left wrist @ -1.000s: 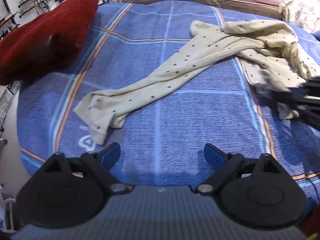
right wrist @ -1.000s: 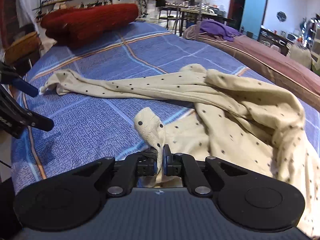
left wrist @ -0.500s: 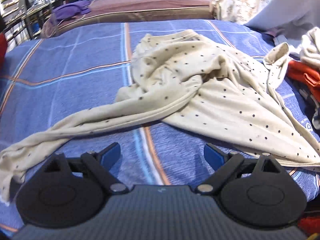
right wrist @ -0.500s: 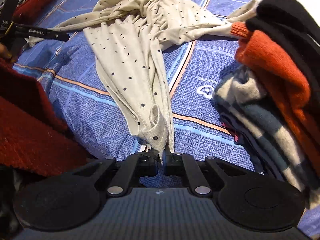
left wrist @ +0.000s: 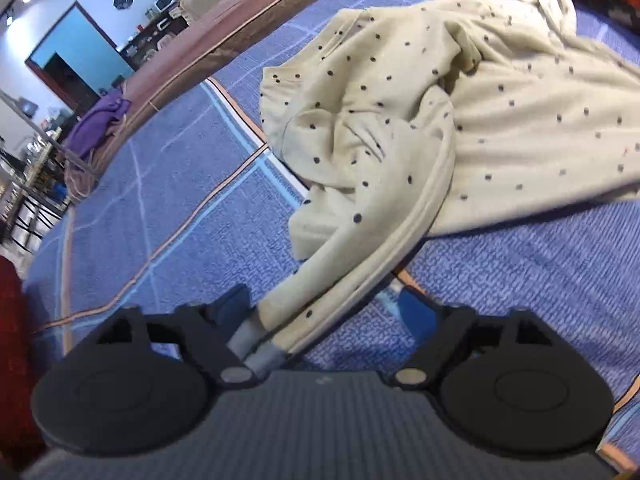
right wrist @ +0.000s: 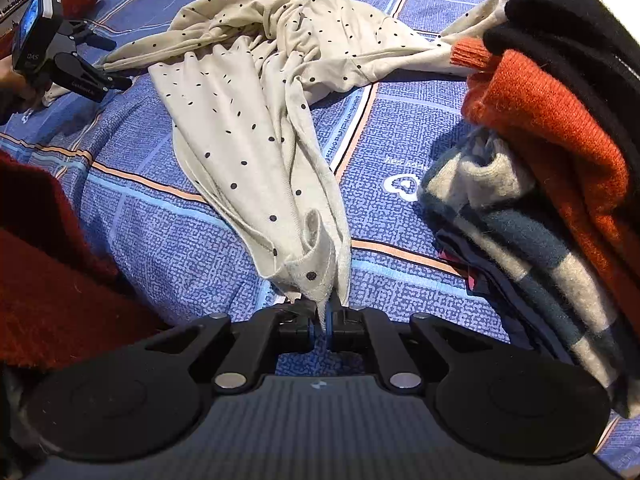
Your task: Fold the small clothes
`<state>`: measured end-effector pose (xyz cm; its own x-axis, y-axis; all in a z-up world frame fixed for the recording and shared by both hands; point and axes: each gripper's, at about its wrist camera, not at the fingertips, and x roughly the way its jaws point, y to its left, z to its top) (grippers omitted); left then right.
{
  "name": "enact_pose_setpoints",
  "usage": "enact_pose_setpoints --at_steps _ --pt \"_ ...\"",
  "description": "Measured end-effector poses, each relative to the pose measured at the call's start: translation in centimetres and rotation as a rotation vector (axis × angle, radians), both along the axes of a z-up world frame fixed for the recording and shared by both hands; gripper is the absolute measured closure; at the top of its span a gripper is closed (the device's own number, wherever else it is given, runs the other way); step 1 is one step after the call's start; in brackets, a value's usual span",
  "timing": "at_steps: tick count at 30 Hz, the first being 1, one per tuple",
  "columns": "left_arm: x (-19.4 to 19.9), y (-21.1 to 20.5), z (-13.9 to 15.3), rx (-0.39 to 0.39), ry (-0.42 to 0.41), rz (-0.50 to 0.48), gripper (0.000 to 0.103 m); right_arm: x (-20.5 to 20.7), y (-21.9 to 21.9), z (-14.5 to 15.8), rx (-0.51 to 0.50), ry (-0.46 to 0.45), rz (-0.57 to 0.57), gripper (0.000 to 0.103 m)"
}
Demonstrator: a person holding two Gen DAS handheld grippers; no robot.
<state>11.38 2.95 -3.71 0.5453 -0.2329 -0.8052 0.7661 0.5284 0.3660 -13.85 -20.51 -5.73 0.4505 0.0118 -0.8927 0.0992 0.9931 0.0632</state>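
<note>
A cream polka-dot garment (right wrist: 256, 92) lies crumpled across the blue plaid bedspread (right wrist: 168, 236). My right gripper (right wrist: 326, 320) is shut on one corner of it, low over the bed. In the left wrist view the garment (left wrist: 460, 112) has a long sleeve (left wrist: 360, 248) that runs down between my left gripper's jaws (left wrist: 328, 312), which stand wide open; the sleeve lies against the left finger (left wrist: 236, 308). The left gripper also shows in the right wrist view (right wrist: 76, 68) at the garment's far left end.
A stack of folded clothes, orange (right wrist: 552, 128), black and teal-striped, stands at the right. A red knit item (right wrist: 44, 268) lies at the left. A maroon bolster (left wrist: 224, 36) borders the bed's far side, with a purple cloth (left wrist: 100, 124) on it.
My left gripper has moved in low over the sleeve, which now lies between its open jaws. My right gripper keeps its hold on the corner and has barely moved.
</note>
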Motion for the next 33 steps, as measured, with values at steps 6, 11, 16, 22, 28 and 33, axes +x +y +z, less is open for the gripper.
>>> enact_pose_setpoints --at_steps 6,11,16,22,28,33 --pt "8.0 4.3 3.5 -0.193 -0.069 0.387 0.098 -0.3 -0.2 0.2 0.009 -0.003 -0.018 0.096" --pt "13.3 10.9 4.5 -0.354 -0.064 0.782 0.073 -0.3 -0.2 0.4 -0.008 -0.003 -0.033 0.096" --pt "7.9 8.1 4.3 -0.316 0.008 0.499 0.024 0.0 -0.3 0.1 -0.005 0.002 -0.04 0.096" --pt "1.2 1.4 1.7 -0.244 0.018 0.071 0.024 0.4 -0.3 -0.2 -0.005 0.014 -0.032 0.096" --pt "3.7 -0.7 -1.4 -0.281 0.199 0.114 0.054 0.0 -0.4 0.0 0.004 -0.002 -0.058 0.095" --pt "3.4 0.0 -1.3 -0.323 0.225 0.19 0.078 -0.2 -0.4 -0.3 0.014 -0.01 -0.081 0.095"
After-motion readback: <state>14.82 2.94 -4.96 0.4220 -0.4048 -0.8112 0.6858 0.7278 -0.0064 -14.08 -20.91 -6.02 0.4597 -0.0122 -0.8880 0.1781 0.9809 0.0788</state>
